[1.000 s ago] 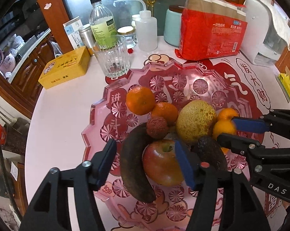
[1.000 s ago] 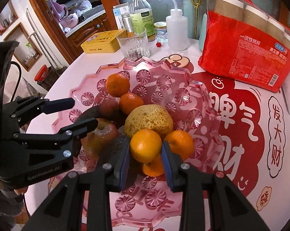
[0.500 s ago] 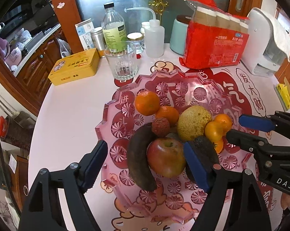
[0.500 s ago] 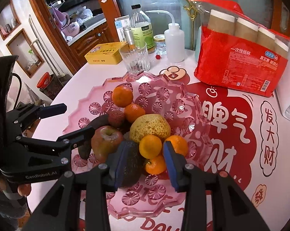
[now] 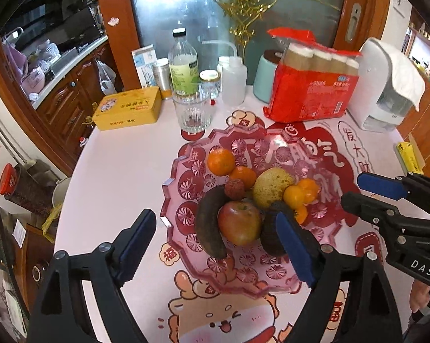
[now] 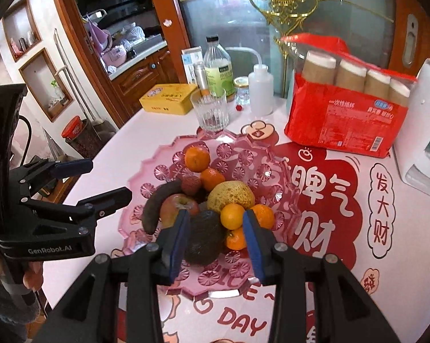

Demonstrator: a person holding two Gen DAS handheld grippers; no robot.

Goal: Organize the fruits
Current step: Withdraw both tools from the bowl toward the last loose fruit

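Sizing up: fruit all piled mid pink plate [image 5: 183, 197]; both grippers above it, nothing held.
Apple [image 5: 239, 223]: near side of plate, betw. dark banana and avocado. Prob. heaviest w/ the pear; firm, smooth skin, could slip. Take across the widest part.
Dark banana [image 5: 207, 223]: curved along apple's left side, toward plate's left rim. Looks overripe, so prob. soft; grip mid-length, light squeeze.
Avocado [image 6: 205, 237]: near side of plate, right of apple. Rough skin, shd hold well; grip across the short axis.
Pear [image 5: 273, 187]: plate centre, behind apple. Bulky, firm; needs wide jaws.
Small oranges [image 6: 232, 215]: 3 clustered right of pear, 2 more toward plate's far-left side. Light, round, roll easily; grip at the equator.
Lychee [image 5: 234, 189]: betw. banana tip and pear. Tiny, bumpy, light.
Left gripper [image 5: 215, 253]: jaws wide apart, have just been opening, empty; pitched steeply down at plate's near-left rim, banana and apple seen betw. the fingers.
Right gripper [image 6: 216, 244]: jaws parted a modest gap, have just been opening a little; nothing clamped, avocado and an orange seen thru the gap below; pitched down over plate's near edge.
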